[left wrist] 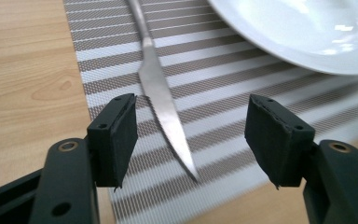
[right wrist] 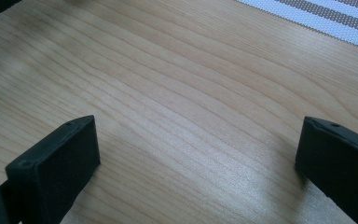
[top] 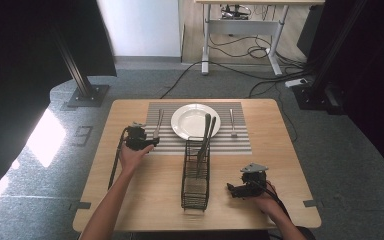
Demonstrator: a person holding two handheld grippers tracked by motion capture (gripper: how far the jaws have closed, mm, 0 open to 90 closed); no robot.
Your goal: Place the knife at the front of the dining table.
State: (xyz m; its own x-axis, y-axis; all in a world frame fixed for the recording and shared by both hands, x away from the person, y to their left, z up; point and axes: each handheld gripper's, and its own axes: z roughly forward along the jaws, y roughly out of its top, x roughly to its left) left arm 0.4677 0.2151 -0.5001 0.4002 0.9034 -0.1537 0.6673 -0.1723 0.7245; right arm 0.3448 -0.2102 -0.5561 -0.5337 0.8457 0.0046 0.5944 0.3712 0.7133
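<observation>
Cutlery is partly cut off: the knife [left wrist: 161, 88] loses its handle at the 12 o'clock edge of the left gripper view, and the white plate [left wrist: 303, 32] is clipped at 1 o'clock. The knife lies flat on the striped placemat [left wrist: 223, 112], at 9 o'clock of the plate, untouched between the left gripper [left wrist: 191, 135], whose jaws stand released. One fork [top: 233, 122] lies at 3 o'clock; two utensils stand in the wire caddy [top: 196, 172]. The right gripper [right wrist: 196, 163] is spread over bare table [right wrist: 168, 84].
</observation>
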